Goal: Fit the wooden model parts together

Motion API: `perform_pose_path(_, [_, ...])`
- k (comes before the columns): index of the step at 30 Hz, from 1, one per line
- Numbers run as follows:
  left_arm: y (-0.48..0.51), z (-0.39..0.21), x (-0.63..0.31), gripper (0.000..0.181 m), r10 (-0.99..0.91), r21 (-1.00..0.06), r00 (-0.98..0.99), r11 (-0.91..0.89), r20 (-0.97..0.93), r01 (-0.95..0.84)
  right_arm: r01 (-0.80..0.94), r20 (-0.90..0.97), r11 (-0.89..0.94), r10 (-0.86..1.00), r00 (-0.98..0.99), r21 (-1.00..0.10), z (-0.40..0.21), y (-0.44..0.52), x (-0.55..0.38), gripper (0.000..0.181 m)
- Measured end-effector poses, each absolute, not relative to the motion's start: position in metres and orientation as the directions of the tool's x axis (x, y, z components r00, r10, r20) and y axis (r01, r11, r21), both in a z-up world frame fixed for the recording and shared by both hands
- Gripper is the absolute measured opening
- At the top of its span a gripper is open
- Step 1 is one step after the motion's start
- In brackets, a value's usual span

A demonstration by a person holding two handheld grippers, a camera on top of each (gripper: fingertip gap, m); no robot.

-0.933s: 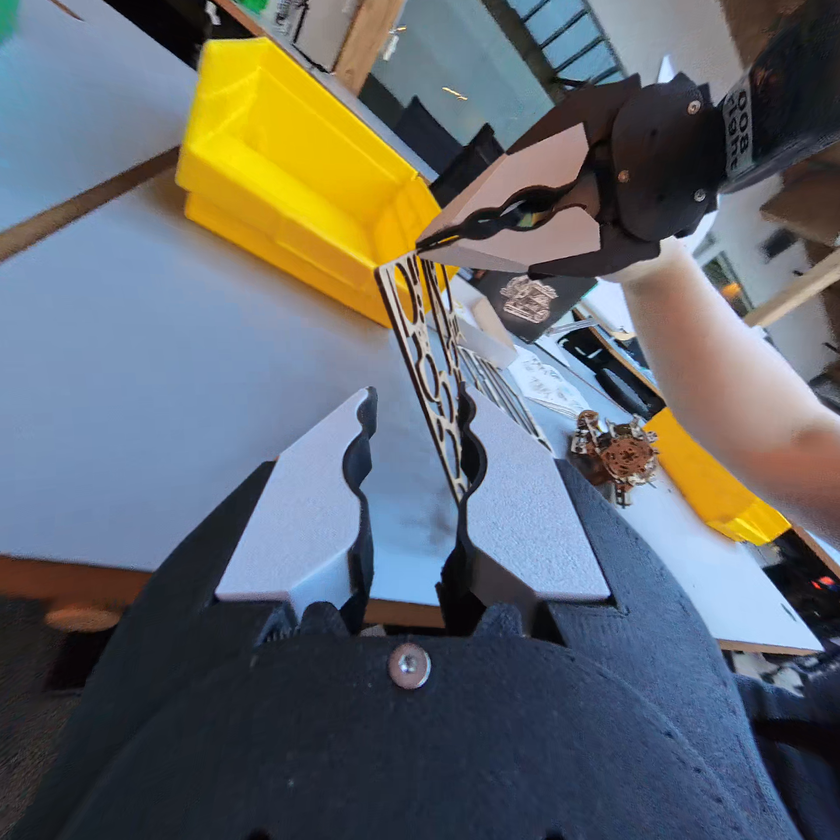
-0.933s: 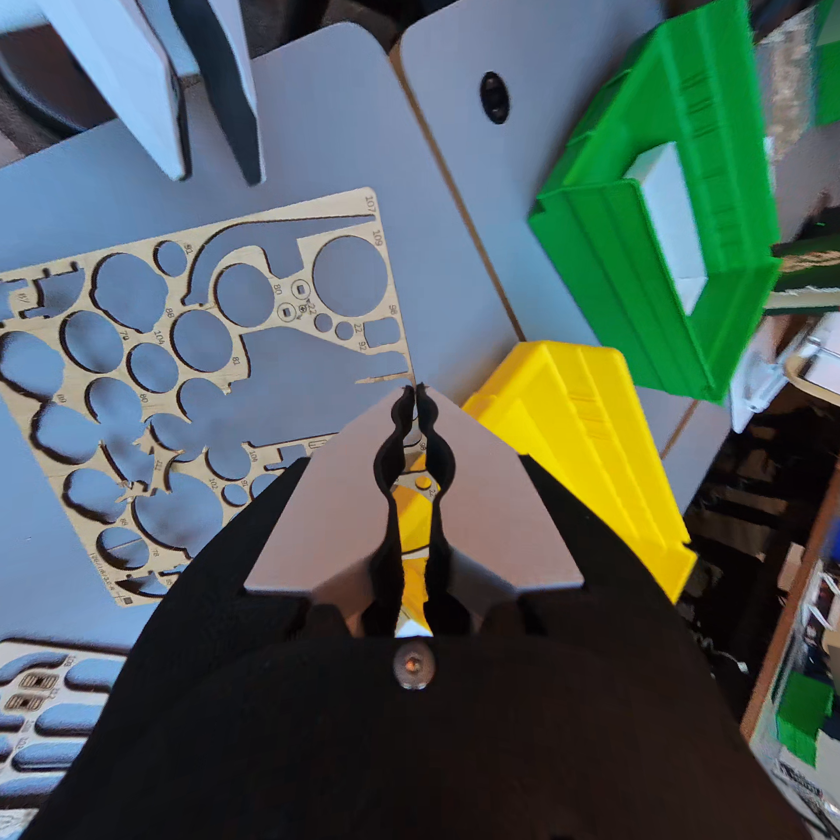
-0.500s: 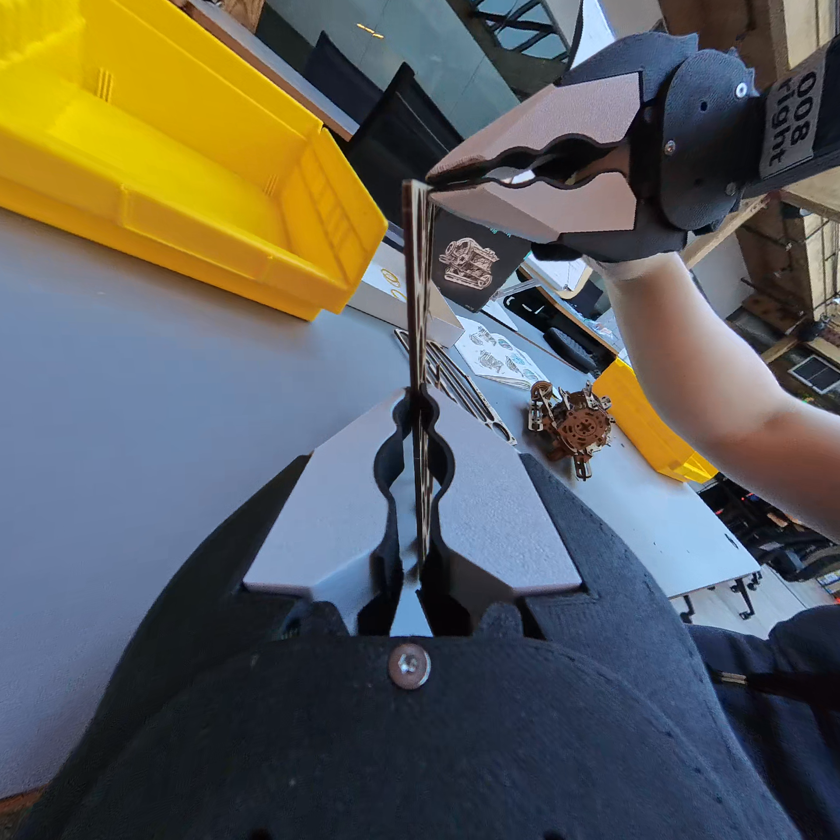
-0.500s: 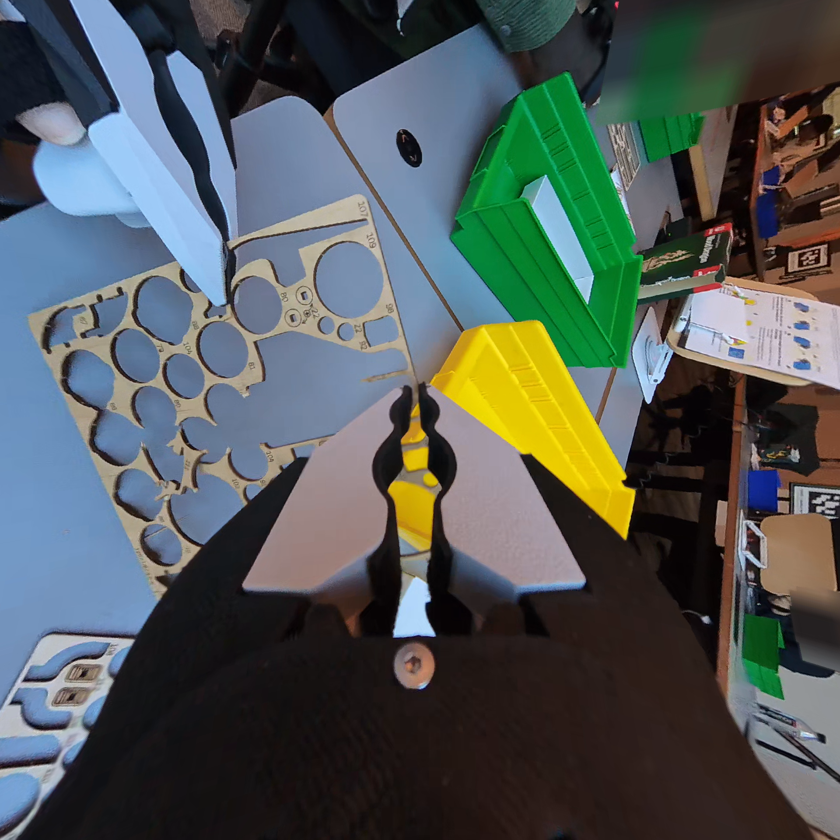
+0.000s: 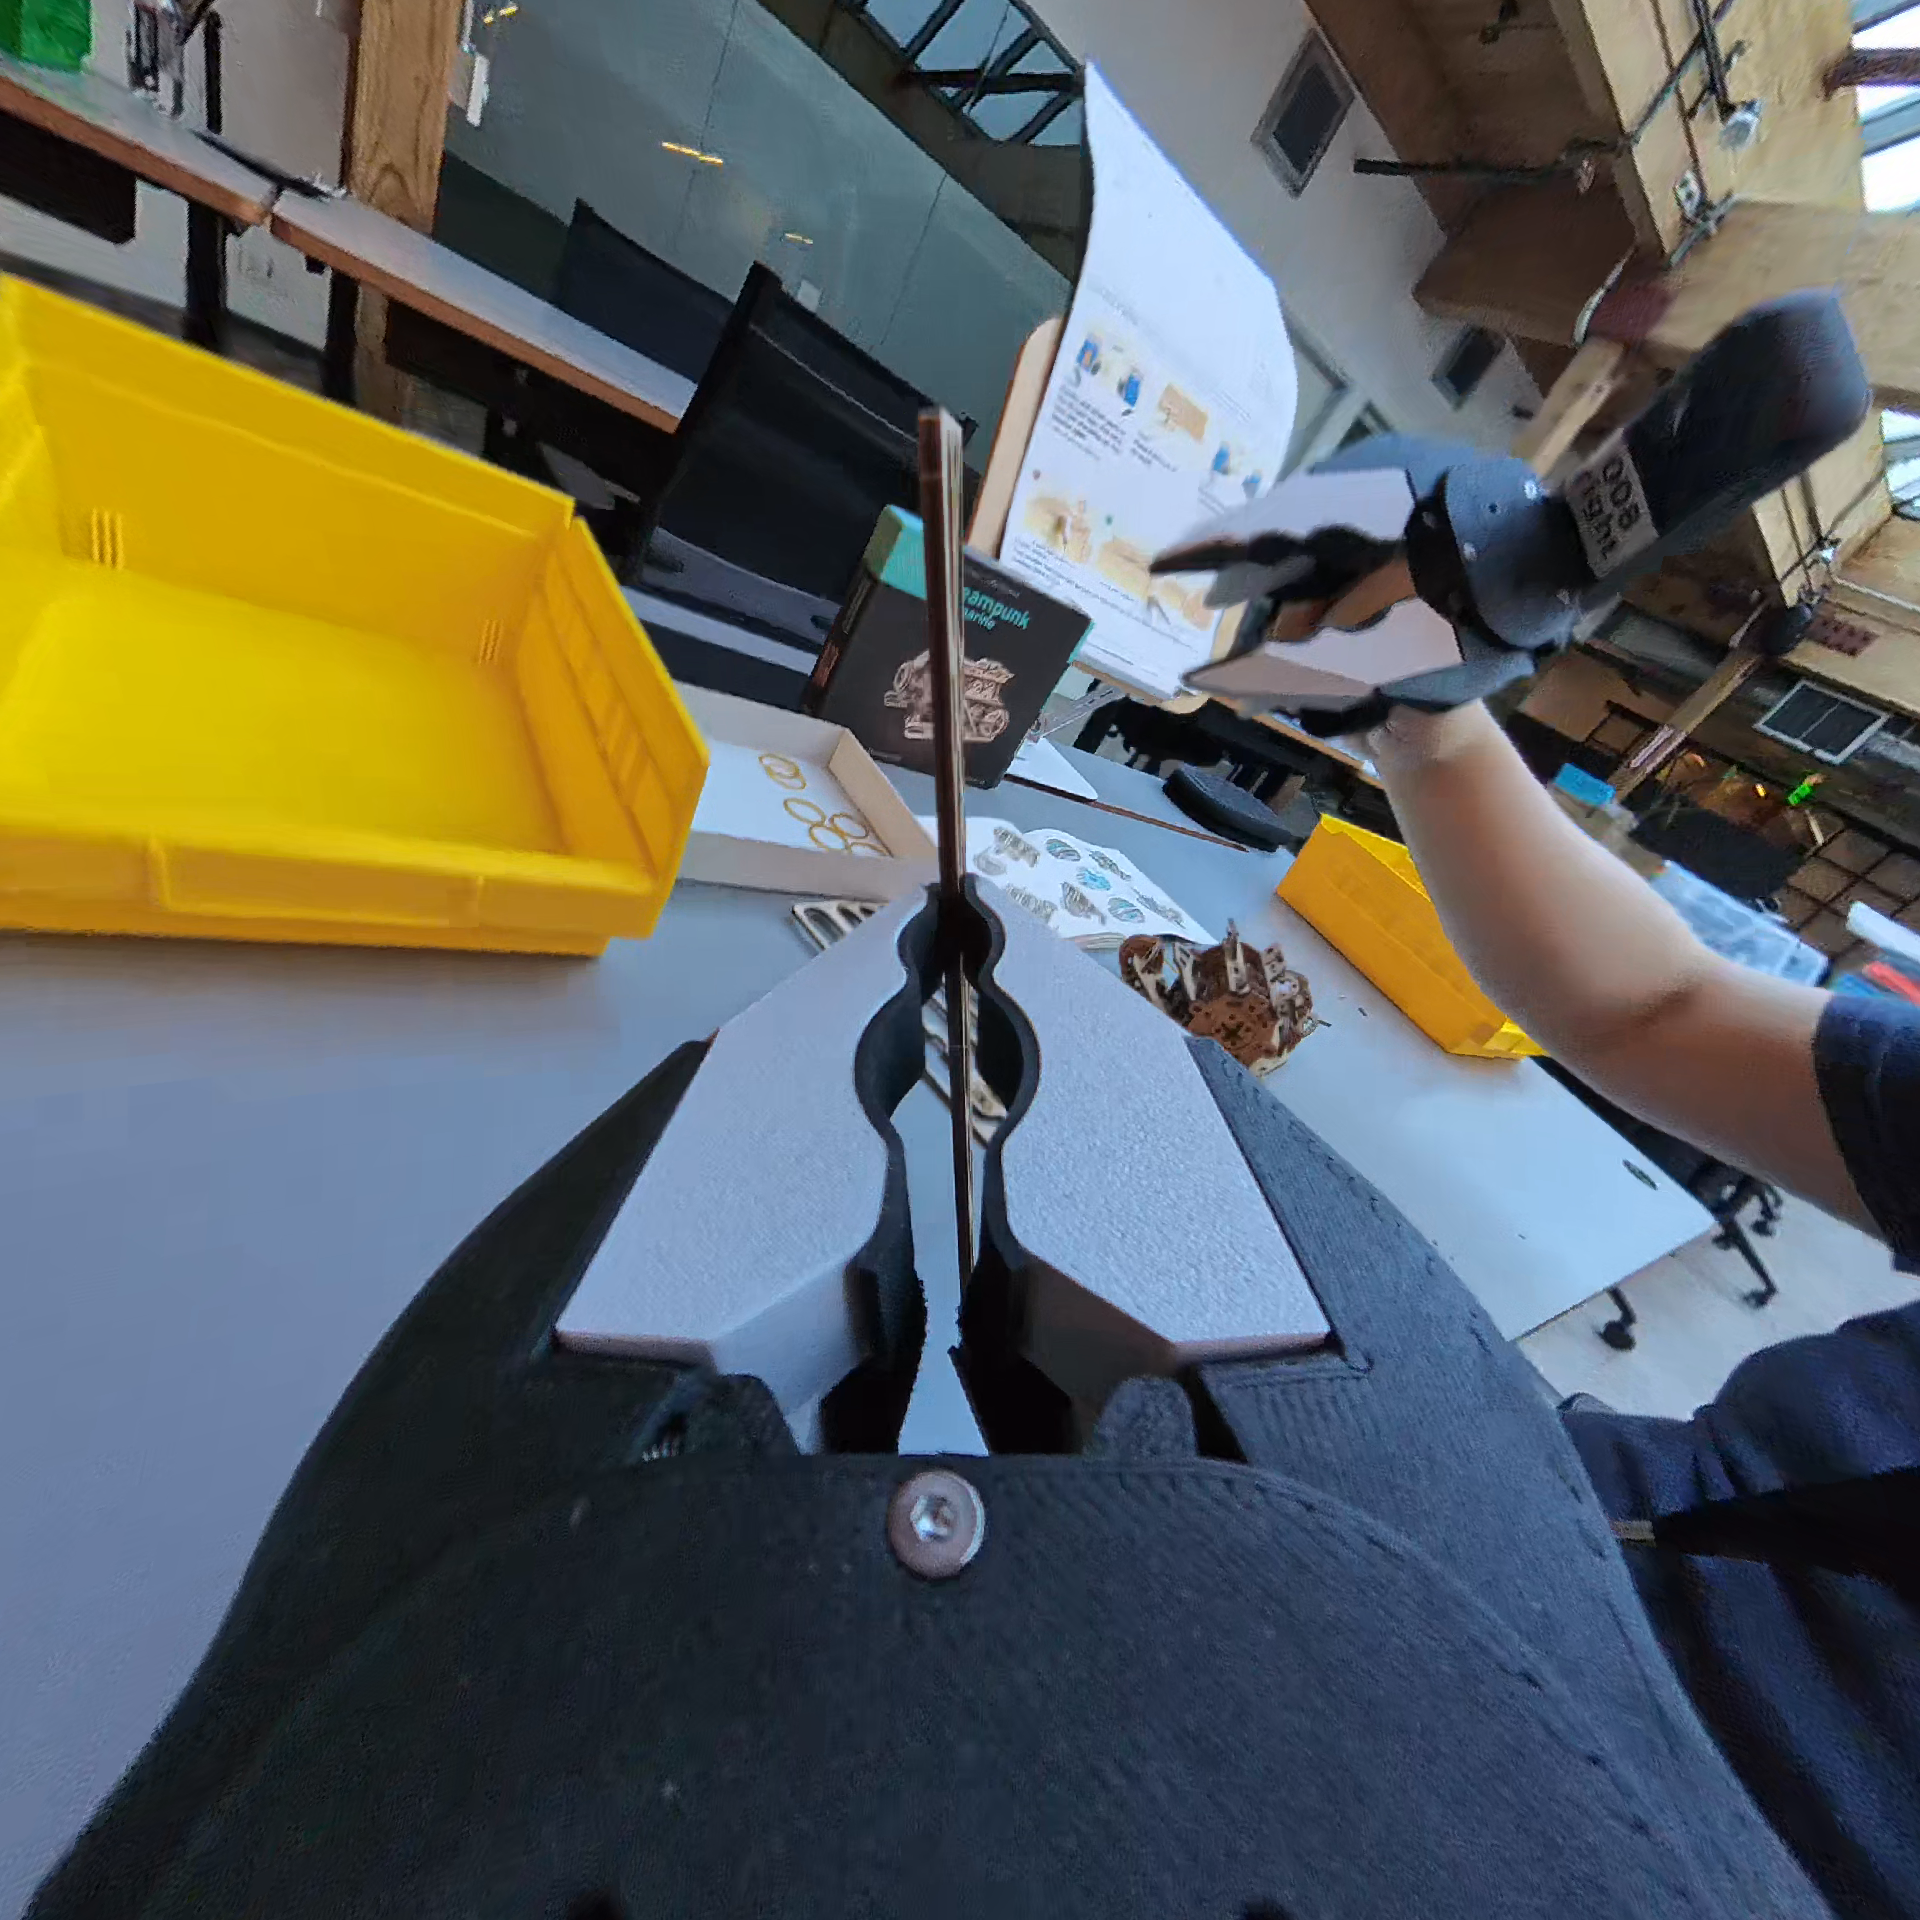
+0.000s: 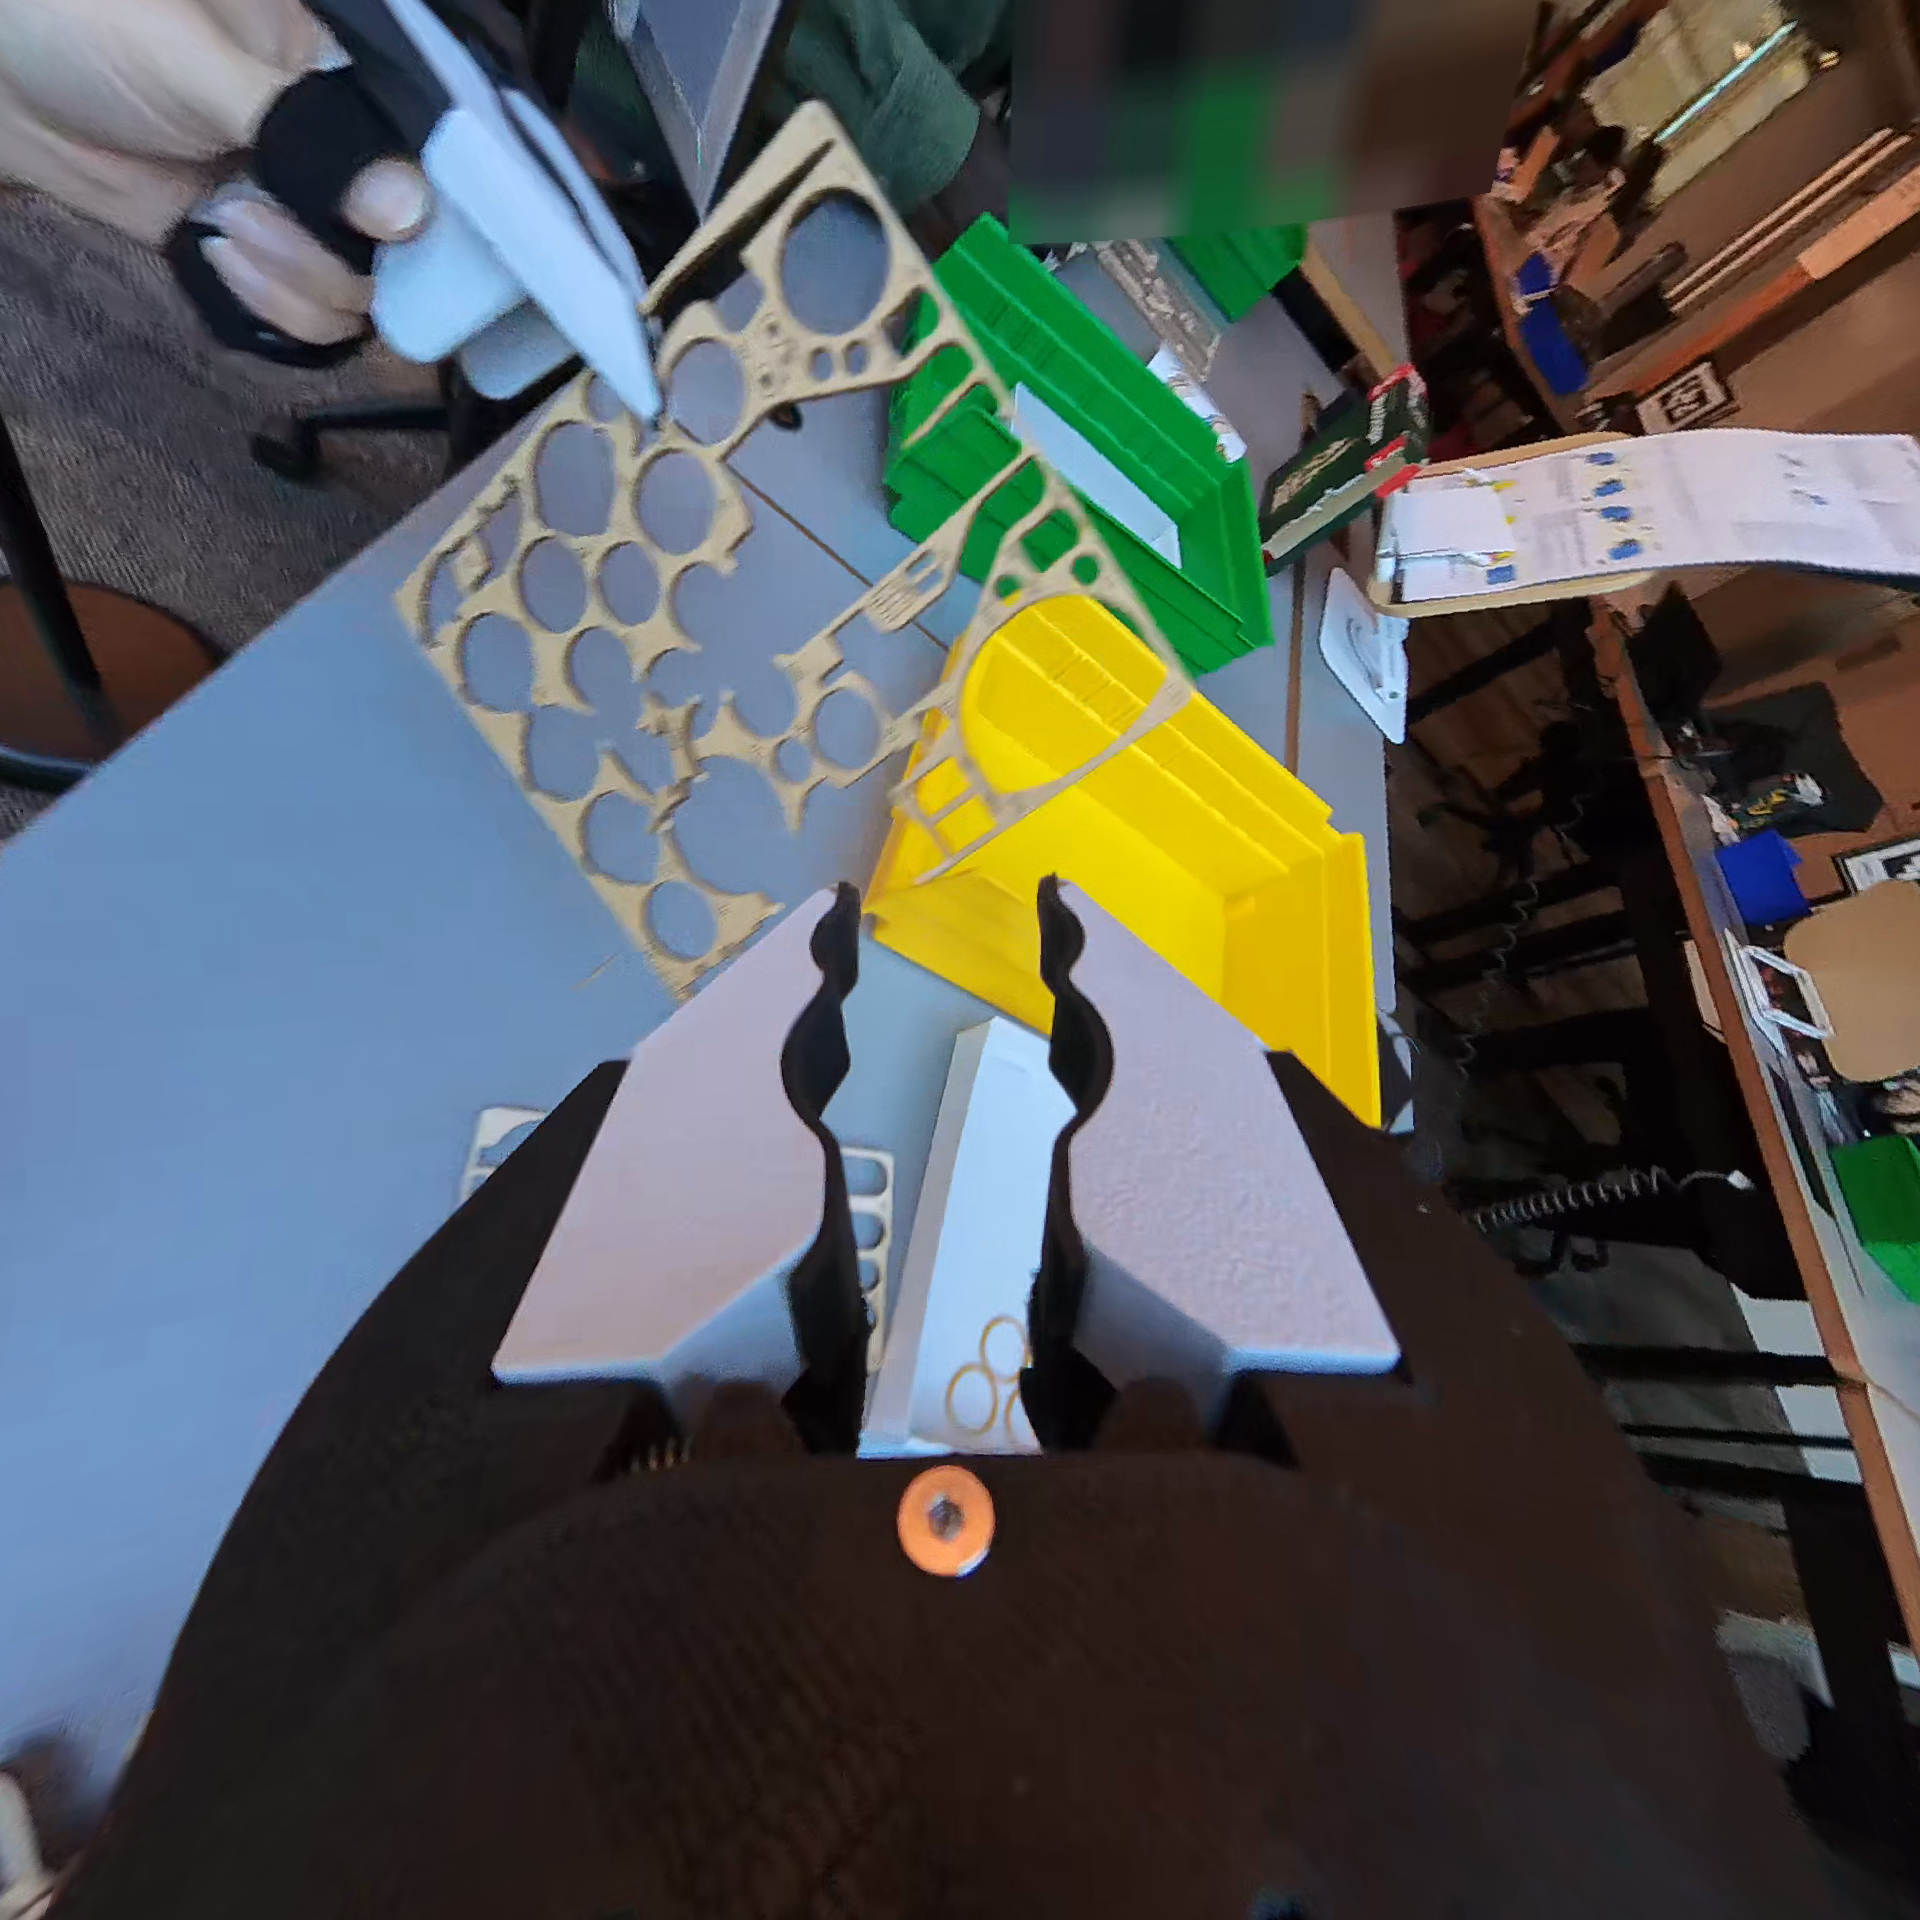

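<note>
The wooden sheet [image 5: 943,665] stands edge-on, long axis upright, clamped by the left gripper [image 5: 951,914]. It is tan, riddled with round cut-outs. The right gripper [image 6: 945,904] is parted, holding nothing.

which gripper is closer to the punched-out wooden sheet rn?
Left. The left gripper is shut on the wooden sheet, holding it edge-on. The right gripper is open and apart from it, off to the side.

Our right tool [image 6: 940,904] hangs wide open above the grey desk [image 6: 260,935].

We see the left tool [image 6: 634,384] pinching the punched-out wooden sheet [image 6: 665,623] at its far edge, lifted clear of the desk. Beyond sit a yellow bin [image 6: 1226,883] and a green bin [image 6: 1143,457]; a white tray [image 6: 987,1195] with thin rings lies between our fingers.
</note>
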State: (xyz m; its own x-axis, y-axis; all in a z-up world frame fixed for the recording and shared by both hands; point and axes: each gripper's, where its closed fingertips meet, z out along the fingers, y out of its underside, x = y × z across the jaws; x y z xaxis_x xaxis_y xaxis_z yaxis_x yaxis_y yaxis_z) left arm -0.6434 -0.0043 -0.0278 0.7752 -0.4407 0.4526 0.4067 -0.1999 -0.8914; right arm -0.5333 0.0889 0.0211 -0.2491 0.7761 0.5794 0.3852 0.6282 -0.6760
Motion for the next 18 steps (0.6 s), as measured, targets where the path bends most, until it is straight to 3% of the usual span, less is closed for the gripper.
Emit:
perform_pose_path(11, [0.058,0.116,-0.571,0.0,-0.707,-0.969,0.664,-0.135,0.242,0.209,0.338,0.409,0.375,0.912,0.033,-0.863,0.018,0.039,-0.357,0.034])
perform_pose_path(18, [0.098,0.161,-0.471,0.0,-0.846,-0.994,0.523,-0.087,0.105,0.059,0.265,0.287,0.188,0.866,0.41,-0.946,0.003,0.055,-0.247,0.033])
